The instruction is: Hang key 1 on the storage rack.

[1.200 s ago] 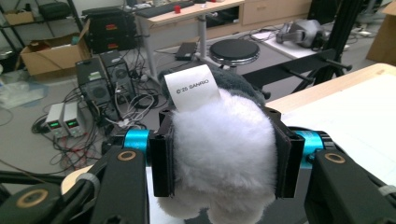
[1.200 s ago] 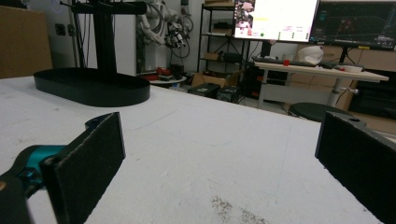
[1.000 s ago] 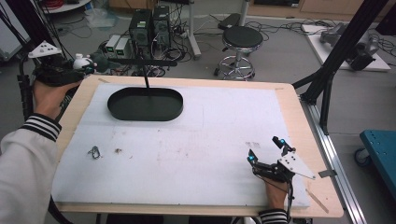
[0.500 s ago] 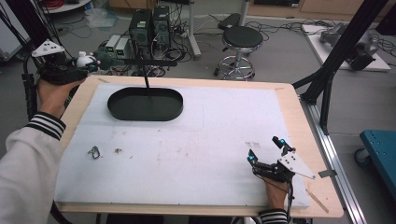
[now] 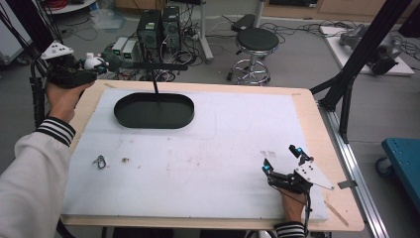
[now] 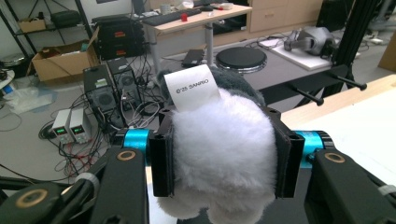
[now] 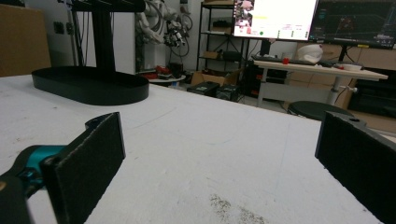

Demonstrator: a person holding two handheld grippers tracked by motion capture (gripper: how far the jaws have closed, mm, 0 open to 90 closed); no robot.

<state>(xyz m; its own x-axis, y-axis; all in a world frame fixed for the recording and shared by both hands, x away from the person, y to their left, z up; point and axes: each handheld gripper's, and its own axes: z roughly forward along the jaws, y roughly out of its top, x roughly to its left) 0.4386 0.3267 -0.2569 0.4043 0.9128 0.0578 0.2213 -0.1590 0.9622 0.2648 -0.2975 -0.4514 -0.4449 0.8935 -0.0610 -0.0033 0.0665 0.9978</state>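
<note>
- Left gripper point(image 5: 96, 67): held off the far-left corner of the table point(image 5: 307, 106), above the floor. Its fingers point(image 6: 161, 156) are clamped on a white plush toy point(image 6: 224, 154), seen close in the left gripper view.
- Plush toy: squeezed between the pads and bulging above and below them. A white label point(image 6: 191, 88) printed "SANRIO" stands at its top, and a grey part point(image 6: 238, 81) shows behind. Its long axis cannot be told; the toy appears to point away from the hand, toward the right of the high view.
- Right gripper point(image 5: 286, 167): rests on the white mat point(image 5: 223, 148) at the near right, fingers point(image 7: 86, 154) spread wide and holding nothing.
- Black oval tray point(image 5: 154, 110): lies far left on the mat, near the left gripper, and looks empty.
- Step in hand, as a judgement: carrying the toy. The tray is the likely target, so the next move would call for swinging right over its rim, lowering, then opening.
- Small metal clip point(image 5: 99, 161): lies at the near left of the mat, well apart from both grippers.
</note>
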